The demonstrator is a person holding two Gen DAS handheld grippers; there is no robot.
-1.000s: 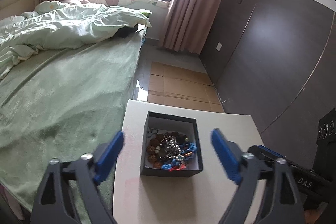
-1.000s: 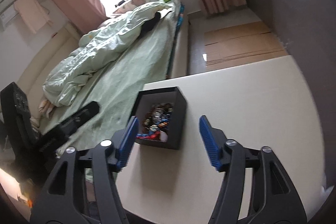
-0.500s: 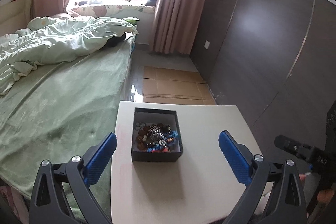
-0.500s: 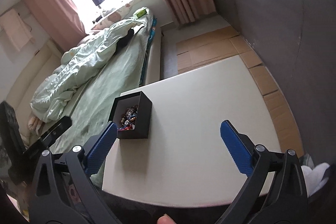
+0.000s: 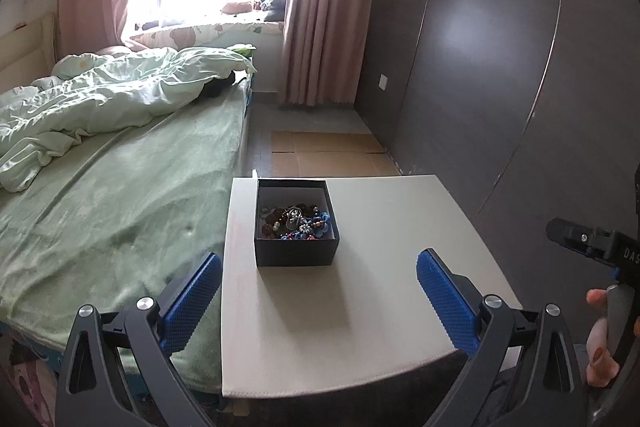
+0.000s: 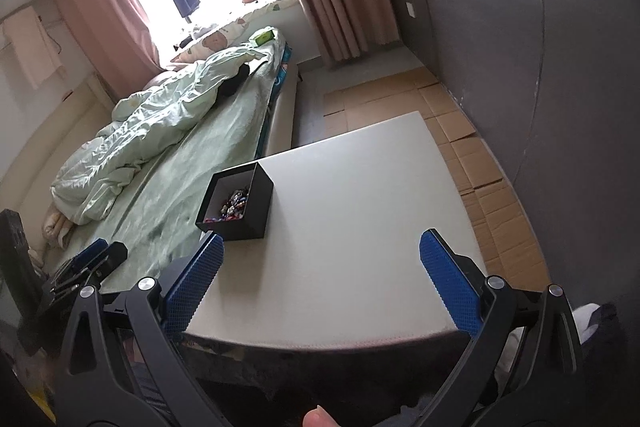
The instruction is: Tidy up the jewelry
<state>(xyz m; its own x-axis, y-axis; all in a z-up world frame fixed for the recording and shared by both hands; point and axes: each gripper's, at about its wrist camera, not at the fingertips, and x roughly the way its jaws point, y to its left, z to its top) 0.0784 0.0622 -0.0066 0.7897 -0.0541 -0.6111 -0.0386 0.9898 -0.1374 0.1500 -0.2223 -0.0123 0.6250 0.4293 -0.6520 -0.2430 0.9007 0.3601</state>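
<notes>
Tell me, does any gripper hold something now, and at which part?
Nothing is held. The left gripper and right gripper are both open and empty, short of the black square box of beaded jewelry.

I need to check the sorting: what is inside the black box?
The box holds a tangled pile of beaded jewelry, brown, blue and red. Pieces underneath the pile are covered.

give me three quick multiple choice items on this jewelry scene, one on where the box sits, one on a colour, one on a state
1. Where does the black box sit on the table?
A. near the edge by the bed
B. at the edge by the dark wall
C. on the floor

2. What colour are the gripper pads?
A. red
B. blue
C. white

3. What state is the box in?
A. lidded
B. open and empty
C. open, holding jewelry

Key:
1. A, the black box stands on the table beside the bed.
2. B, the left gripper has blue pads.
3. C, jewelry shows inside.
</notes>
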